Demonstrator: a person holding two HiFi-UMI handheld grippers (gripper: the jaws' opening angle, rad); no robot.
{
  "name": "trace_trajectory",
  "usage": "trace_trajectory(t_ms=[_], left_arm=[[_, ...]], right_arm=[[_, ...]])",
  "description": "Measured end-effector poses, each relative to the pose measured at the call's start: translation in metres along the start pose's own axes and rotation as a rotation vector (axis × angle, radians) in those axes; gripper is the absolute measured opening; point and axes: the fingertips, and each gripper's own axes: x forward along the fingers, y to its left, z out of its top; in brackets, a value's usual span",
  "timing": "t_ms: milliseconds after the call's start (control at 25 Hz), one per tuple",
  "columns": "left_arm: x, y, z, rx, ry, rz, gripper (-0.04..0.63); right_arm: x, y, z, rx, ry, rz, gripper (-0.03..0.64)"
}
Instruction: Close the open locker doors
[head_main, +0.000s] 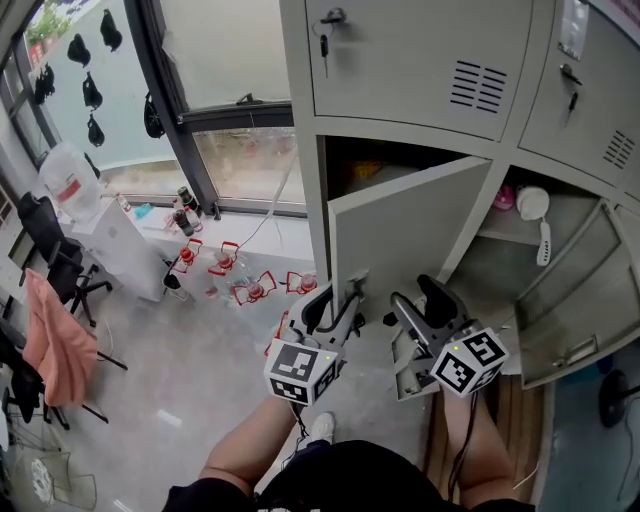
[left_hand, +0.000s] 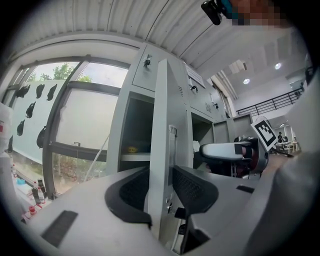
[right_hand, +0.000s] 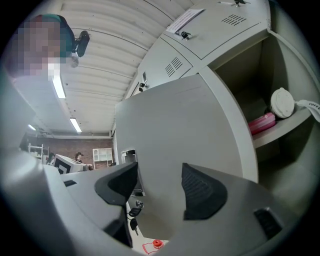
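You were on the first of the open doors: the pale grey sheet-metal locker door (head_main: 400, 225) stood swung well out from the left column of the grey steel locker bank (head_main: 400, 60), its free edge nearest you. Your left gripper (head_main: 340, 300) straddled that free edge by the latch, jaws part open with the edge between the pads but, by its own view, not clamped. Your right gripper (head_main: 418, 297) hung just beside the door's face, jaws wide and empty. The next move, I judge, called for pushing the door flat into its frame, then turning to the second grey door (head_main: 590, 300) open at the bank's right edge.
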Motion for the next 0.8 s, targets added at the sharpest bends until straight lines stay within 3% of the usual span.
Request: trace_trajectory(t_ms=[800], left_arm=[[0.041, 0.059, 0.001, -0.018, 0.0, -0.08, 0.161]], right_arm=[[0.071, -0.008, -0.015, 0.015, 0.0, -0.077, 0.261]])
